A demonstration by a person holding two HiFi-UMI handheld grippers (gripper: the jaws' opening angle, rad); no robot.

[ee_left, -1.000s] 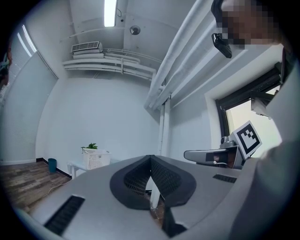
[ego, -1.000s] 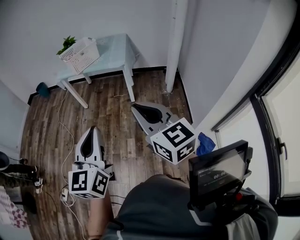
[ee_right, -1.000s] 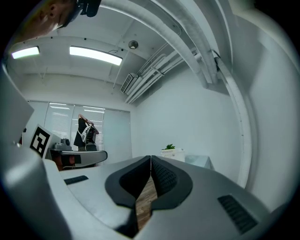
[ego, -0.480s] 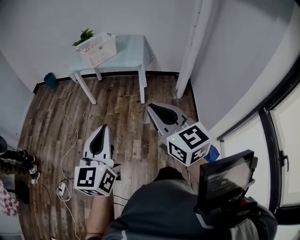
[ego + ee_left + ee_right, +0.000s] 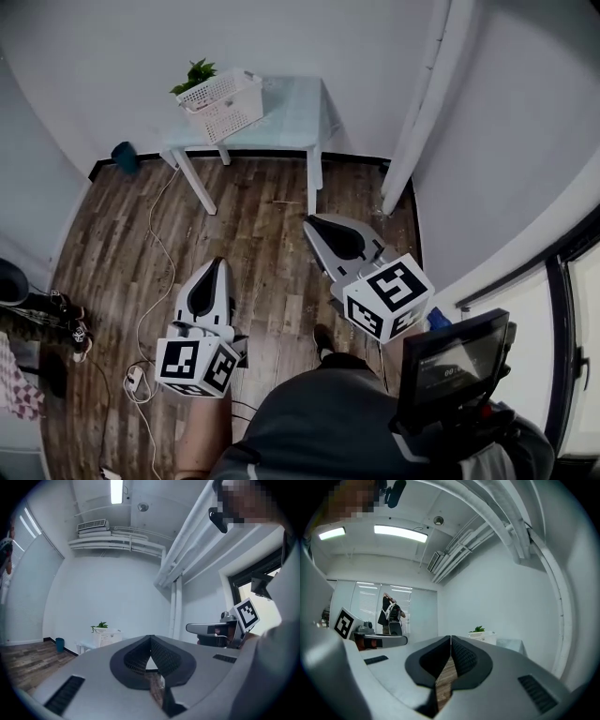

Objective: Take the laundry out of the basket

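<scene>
A white laundry basket stands on a small pale table against the far wall, with something green showing at its far end. Both grippers hang over the wood floor, well short of the table. My left gripper is shut and holds nothing; its view shows the basket far off. My right gripper is also shut and holds nothing, pointing toward the table. In its view the basket is small and distant. What lies inside the basket is hidden.
A white pipe column runs down the right wall near the table. A small blue bin sits by the left wall. A cable trails over the floor to a plug strip. A screen is mounted at the person's right.
The table and basket have slid rightward and slightly down in the head view as the person turned. Both grippers kept their spacing and stayed shut.
</scene>
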